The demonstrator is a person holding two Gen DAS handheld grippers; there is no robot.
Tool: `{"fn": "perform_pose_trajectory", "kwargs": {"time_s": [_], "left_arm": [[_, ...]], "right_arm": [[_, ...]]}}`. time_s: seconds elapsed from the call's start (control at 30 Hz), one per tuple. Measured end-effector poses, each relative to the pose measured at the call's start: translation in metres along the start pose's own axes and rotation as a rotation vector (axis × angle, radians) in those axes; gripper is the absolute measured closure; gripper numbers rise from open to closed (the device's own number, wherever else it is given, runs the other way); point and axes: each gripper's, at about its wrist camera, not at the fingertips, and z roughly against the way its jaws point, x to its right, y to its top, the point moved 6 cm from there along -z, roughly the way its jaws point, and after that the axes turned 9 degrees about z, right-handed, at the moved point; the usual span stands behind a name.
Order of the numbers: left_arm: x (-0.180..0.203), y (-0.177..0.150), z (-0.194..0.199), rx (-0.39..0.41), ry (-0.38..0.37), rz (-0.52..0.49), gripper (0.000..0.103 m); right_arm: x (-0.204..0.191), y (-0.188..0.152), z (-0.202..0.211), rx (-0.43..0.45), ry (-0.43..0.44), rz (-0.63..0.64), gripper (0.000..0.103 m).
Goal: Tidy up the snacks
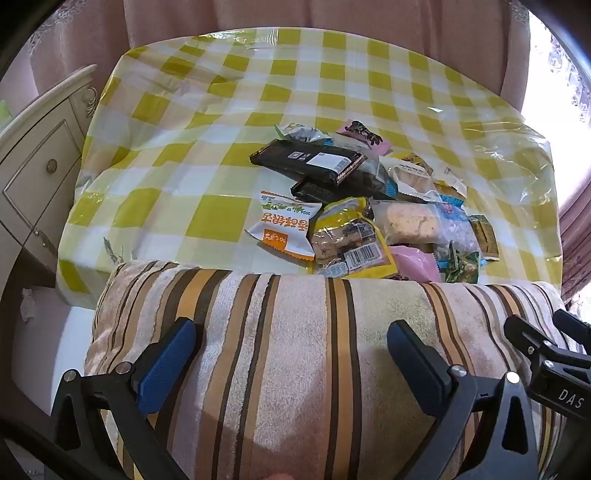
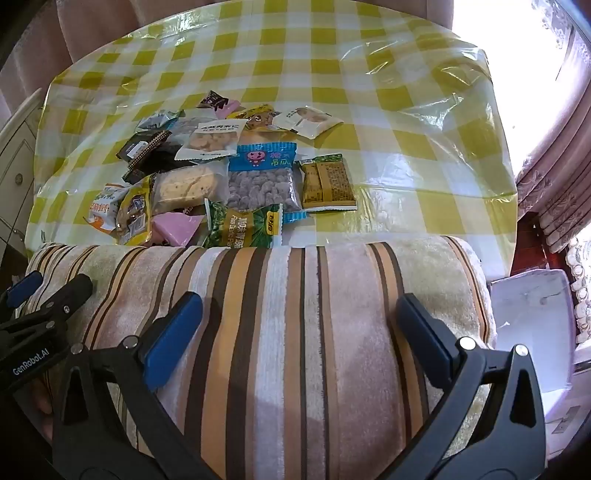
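A heap of snack packets (image 1: 369, 206) (image 2: 221, 177) lies on a table with a yellow-checked plastic cloth (image 1: 207, 122) (image 2: 388, 110). On top lies a long black packet (image 1: 308, 162); an orange-and-white packet (image 1: 284, 229) sits at the heap's left, a blue packet of nuts (image 2: 264, 173) and a brown-and-green packet (image 2: 327, 182) at its right. My left gripper (image 1: 291, 343) and my right gripper (image 2: 301, 317) both hang open over a striped cushion (image 1: 295, 350) (image 2: 295, 332) in front of the table. Nothing is between either pair of fingers.
A cream cabinet (image 1: 40, 158) with a knob stands left of the table. Pink curtains (image 1: 258, 14) hang behind it, and a bright window is at the right. A white box (image 2: 532, 325) sits right of the cushion. The right gripper's frame (image 1: 546, 350) shows beside the left one.
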Motion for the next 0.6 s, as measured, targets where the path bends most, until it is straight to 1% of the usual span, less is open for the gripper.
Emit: {"fn": "perform_pose_trajectory", "kwargs": {"time_s": [0.2, 0.23, 0.4, 0.6], "left_arm": [[-0.0020, -0.0010, 0.0017, 0.001, -0.006, 0.003, 0.000], [-0.0001, -0.0003, -0.0002, -0.005, 0.004, -0.001, 0.000], [-0.0007, -0.0002, -0.0001, -0.007, 0.003, 0.000, 0.000], [-0.0028, 0.0008, -0.0005, -0.016, 0.004, 0.017, 0.000]], "right_arm": [[0.0004, -0.0004, -0.0002, -0.004, -0.004, 0.004, 0.000], [0.0006, -0.0006, -0.0001, -0.004, -0.004, 0.004, 0.000], [0.0006, 0.0003, -0.0016, -0.007, -0.002, 0.004, 0.000], [-0.0023, 0.0002, 0.0001, -0.005, -0.001, 0.008, 0.000]]}}
